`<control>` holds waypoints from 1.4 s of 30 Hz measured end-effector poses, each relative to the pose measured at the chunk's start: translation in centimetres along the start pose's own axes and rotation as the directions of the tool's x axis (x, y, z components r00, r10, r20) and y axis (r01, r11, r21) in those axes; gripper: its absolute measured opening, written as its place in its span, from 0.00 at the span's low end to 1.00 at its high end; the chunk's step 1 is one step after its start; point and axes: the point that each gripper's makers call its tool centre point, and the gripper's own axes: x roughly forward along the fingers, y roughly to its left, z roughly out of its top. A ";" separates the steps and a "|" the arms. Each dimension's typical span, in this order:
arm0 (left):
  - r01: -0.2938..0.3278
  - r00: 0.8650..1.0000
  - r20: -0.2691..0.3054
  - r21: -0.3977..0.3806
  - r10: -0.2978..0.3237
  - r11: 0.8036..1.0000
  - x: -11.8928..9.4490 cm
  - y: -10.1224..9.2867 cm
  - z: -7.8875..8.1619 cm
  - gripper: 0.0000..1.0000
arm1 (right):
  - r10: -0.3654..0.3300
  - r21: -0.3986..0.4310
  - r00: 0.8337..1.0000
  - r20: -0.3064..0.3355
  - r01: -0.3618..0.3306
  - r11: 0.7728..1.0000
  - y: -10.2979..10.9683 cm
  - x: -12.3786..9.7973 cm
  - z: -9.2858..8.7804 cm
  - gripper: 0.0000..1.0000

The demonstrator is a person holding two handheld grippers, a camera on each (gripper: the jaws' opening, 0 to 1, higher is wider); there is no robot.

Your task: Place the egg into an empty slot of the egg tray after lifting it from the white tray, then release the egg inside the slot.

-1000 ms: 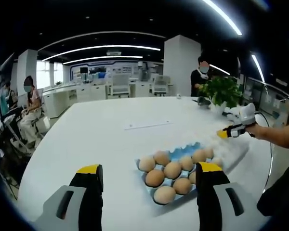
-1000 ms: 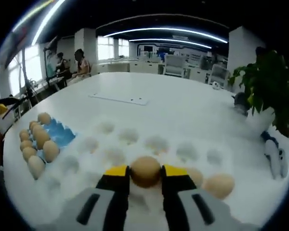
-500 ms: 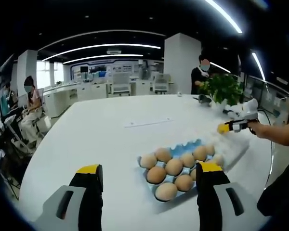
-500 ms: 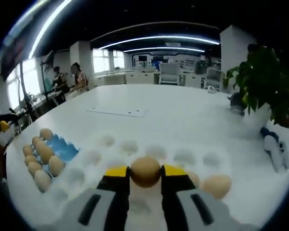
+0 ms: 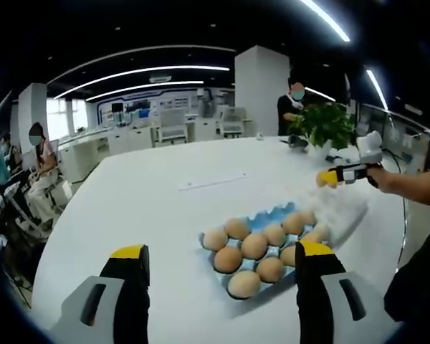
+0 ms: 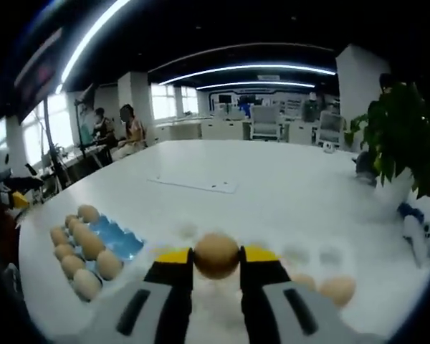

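My right gripper (image 6: 216, 256) is shut on a brown egg (image 6: 216, 254), held above the white tray (image 6: 308, 261), where another egg (image 6: 339, 289) lies at the right. The blue egg tray (image 6: 113, 236) sits to the left with several eggs (image 6: 91, 245) in it and empty slots on its near-right side. In the left gripper view the blue egg tray (image 5: 279, 213) lies just ahead, and my left gripper (image 5: 218, 259) is open above the table in front of it. The right gripper (image 5: 331, 176) shows at the far right, held by a hand over the white tray (image 5: 344, 208).
A big white table (image 5: 158, 215) carries everything. A flat white sheet (image 6: 193, 184) lies further back. A potted plant (image 6: 401, 154) and a small white and blue thing (image 6: 416, 233) stand at the right. People sit and stand beyond the table.
My right gripper has lifted the egg higher above the white tray and swung left, so the blue egg tray shows closer. The left gripper view shifted only slightly.
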 end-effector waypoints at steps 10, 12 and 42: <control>0.007 1.000 0.005 -0.007 -0.007 1.000 -0.1 0.0 0.0 0.85 | 0.103 -0.029 0.994 0.024 -0.102 0.994 3.5 1.0 1.1 0.24; 0.010 1.000 0.005 -0.006 -0.010 1.000 -0.1 -0.1 0.0 0.85 | 0.127 -0.042 0.992 0.024 -0.126 0.991 4.4 1.2 1.3 0.24; 0.028 1.000 0.002 -0.005 -0.028 1.000 0.1 -0.8 0.1 0.84 | 0.415 -0.117 0.910 0.000 -0.412 0.904 16.7 7.1 2.4 0.24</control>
